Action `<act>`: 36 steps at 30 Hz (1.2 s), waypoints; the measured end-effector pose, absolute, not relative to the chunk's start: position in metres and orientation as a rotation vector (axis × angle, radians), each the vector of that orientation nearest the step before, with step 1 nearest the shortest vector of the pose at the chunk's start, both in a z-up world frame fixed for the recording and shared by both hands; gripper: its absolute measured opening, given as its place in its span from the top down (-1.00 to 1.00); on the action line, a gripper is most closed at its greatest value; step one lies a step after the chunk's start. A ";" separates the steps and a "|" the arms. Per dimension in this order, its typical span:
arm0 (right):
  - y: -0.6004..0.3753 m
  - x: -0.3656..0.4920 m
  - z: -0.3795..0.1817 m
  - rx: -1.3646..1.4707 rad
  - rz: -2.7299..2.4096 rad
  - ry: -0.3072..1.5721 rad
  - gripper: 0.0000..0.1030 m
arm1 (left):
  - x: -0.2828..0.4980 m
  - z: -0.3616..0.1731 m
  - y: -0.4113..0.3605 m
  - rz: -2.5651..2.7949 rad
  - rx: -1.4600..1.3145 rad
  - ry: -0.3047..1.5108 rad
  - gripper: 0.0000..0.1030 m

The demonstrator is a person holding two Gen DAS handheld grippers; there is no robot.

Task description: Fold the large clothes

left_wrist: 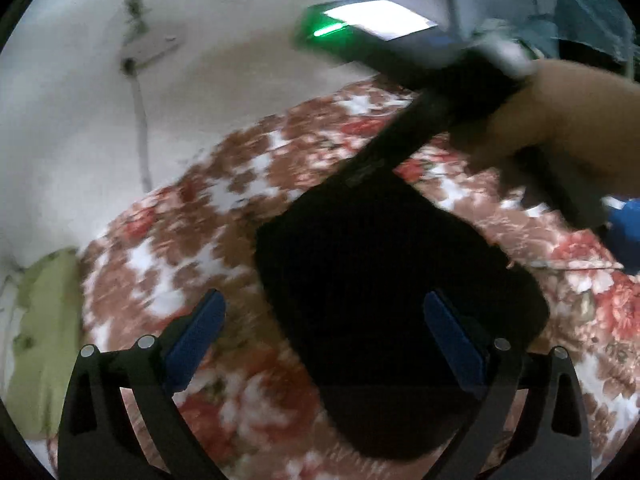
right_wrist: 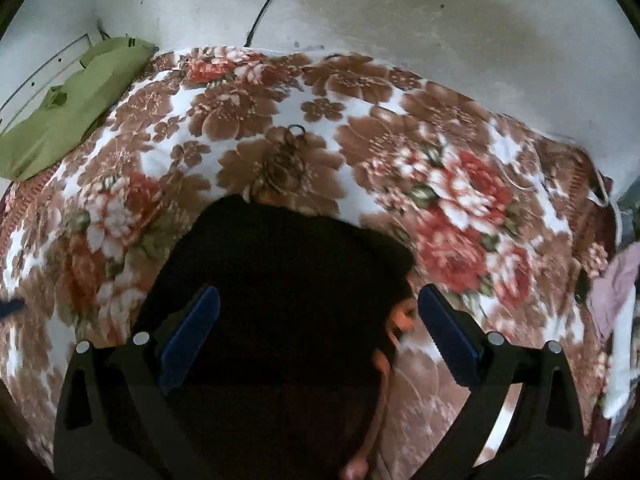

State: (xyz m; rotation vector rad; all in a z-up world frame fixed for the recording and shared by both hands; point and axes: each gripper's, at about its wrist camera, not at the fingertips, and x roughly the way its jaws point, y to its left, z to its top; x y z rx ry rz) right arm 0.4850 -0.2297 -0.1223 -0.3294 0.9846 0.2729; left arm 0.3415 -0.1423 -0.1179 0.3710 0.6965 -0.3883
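Note:
A black garment (left_wrist: 384, 300) lies folded into a compact block on a floral blanket (left_wrist: 208, 216). My left gripper (left_wrist: 324, 344) is open above it, blue pads apart; the right pad is over the garment, the left over the blanket. The other hand-held gripper (left_wrist: 400, 148) crosses the upper right, held by a bare hand (left_wrist: 560, 120), its tip near the garment's far edge. In the right wrist view the black garment (right_wrist: 280, 300) fills the lower middle. My right gripper (right_wrist: 318, 336) is open above it, holding nothing.
The floral blanket (right_wrist: 400, 152) covers a bed against a pale wall (right_wrist: 400, 12). A green cloth (right_wrist: 68, 108) lies at the bed's far left corner, also in the left wrist view (left_wrist: 44, 332). Pinkish clothes (right_wrist: 616, 288) sit at the right edge. A blue item (left_wrist: 626, 232) lies right.

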 end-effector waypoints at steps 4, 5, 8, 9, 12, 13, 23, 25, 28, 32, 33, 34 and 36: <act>-0.238 0.515 -0.164 -0.285 0.274 1.083 -0.91 | 0.348 -0.147 -0.164 -0.457 0.303 0.764 -0.89; -0.245 0.521 -0.174 -0.277 0.279 1.089 -0.91 | 0.348 -0.159 -0.170 -0.460 0.299 0.799 -0.89; -0.263 0.527 -0.192 -0.278 0.296 1.094 -0.91 | 0.342 -0.188 -0.176 -0.456 0.293 0.856 -0.89; -0.271 0.528 -0.197 -0.268 0.299 1.095 -0.91 | 0.338 -0.192 -0.175 -0.453 0.268 0.844 -0.89; -0.288 0.529 -0.203 -0.275 0.278 1.069 -0.91 | 0.331 -0.201 -0.175 -0.434 0.262 0.815 -0.89; -0.294 0.530 -0.204 -0.273 0.268 1.064 -0.91 | 0.329 -0.202 -0.173 -0.429 0.268 0.815 -0.89; -0.334 0.513 -0.198 -0.215 0.220 1.061 -0.91 | 0.304 -0.199 -0.153 -0.368 0.234 0.906 -0.89; -0.349 0.506 -0.192 -0.202 0.189 1.065 -0.91 | 0.296 -0.196 -0.148 -0.356 0.226 0.927 -0.89; -0.357 0.485 -0.168 -0.260 0.141 1.034 -0.91 | 0.280 -0.180 -0.142 -0.318 0.249 0.906 -0.89; -0.357 0.439 -0.134 -0.281 0.148 0.975 -0.91 | 0.266 -0.146 -0.135 -0.272 0.192 0.864 -0.89; -0.356 0.423 -0.125 -0.266 0.149 0.973 -0.91 | 0.263 -0.137 -0.134 -0.264 0.169 0.852 -0.89; -0.356 0.409 -0.118 -0.243 0.153 0.970 -0.91 | 0.260 -0.127 -0.133 -0.257 0.137 0.839 -0.89; -0.354 0.382 -0.104 -0.211 0.163 0.957 -0.91 | 0.254 -0.109 -0.133 -0.241 0.081 0.822 -0.89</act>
